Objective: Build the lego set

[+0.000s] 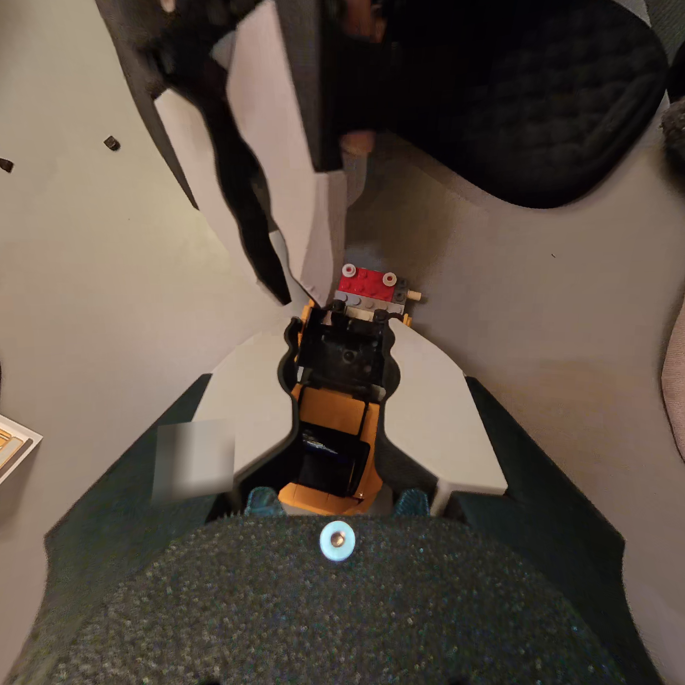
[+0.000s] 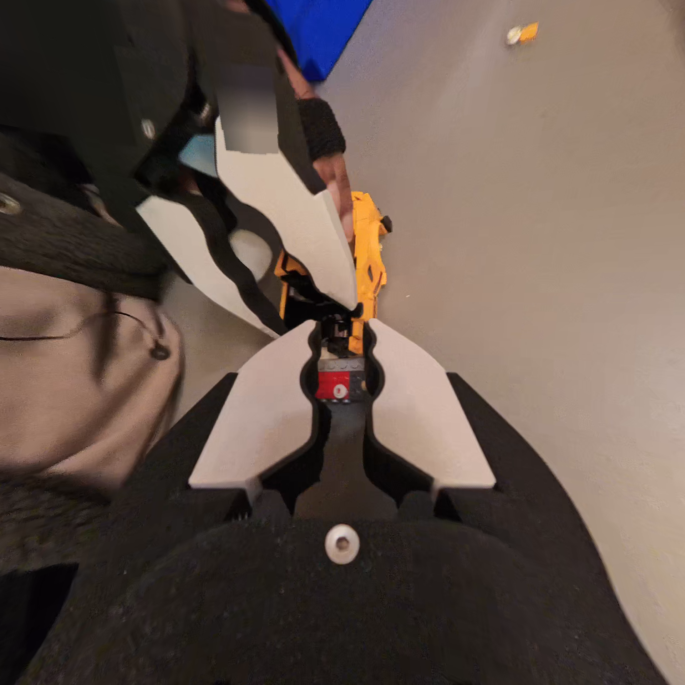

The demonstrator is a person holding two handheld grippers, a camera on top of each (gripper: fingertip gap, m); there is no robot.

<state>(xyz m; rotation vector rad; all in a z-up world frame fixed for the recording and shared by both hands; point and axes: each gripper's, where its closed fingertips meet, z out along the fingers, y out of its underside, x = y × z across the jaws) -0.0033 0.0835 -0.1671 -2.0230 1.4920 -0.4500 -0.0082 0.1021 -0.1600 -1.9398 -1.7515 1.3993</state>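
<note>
Surface: plain grey tabletop (image 1: pixel 92 259), bare around the work; dark padded seat (image 1: pixel 537 111) beyond its far edge, blue sheet (image 2: pixel 318 33) at the top of the rt wrist view.

Strays: two small dark bits (image 1: pixel 111 142) lay well off to the left; a small yellow-and-white piece (image 2: pixel 522 33) lay well apart on the other side; corner of a white booklet (image 1: pixel 15 452) at the left-view edge.

Main thing: yellow-and-black brick-built car (image 1: pixel 333 415), lying low over the tabletop; whether it rested on it, can't tell.

Long axis: car ran straight along the left fingers, one end w/ a dark windscreen near the camera, the other pointing away.

Left gripper (image 1: pixel 339 333): fingers closed on the car's black mid-section, pads pressing both flanks; this one carried the bulk.

Sub-block: red-and-grey brick assembly (image 1: pixel 369 291) w/ two pale round studs and a tan peg, sat at the car's far end, just past the left fingertips.

Right gripper (image 2: pixel 341 344): came in from the opp. end, nearly nose to nose w/ the left; fingers closed on the red-and-grey block, tips reaching onto the car's black-yellow end.

Nearer hand: rt gripper held the block outright; left only abutted it.

Block vs car: touching; seated or not, can't tell.
</note>
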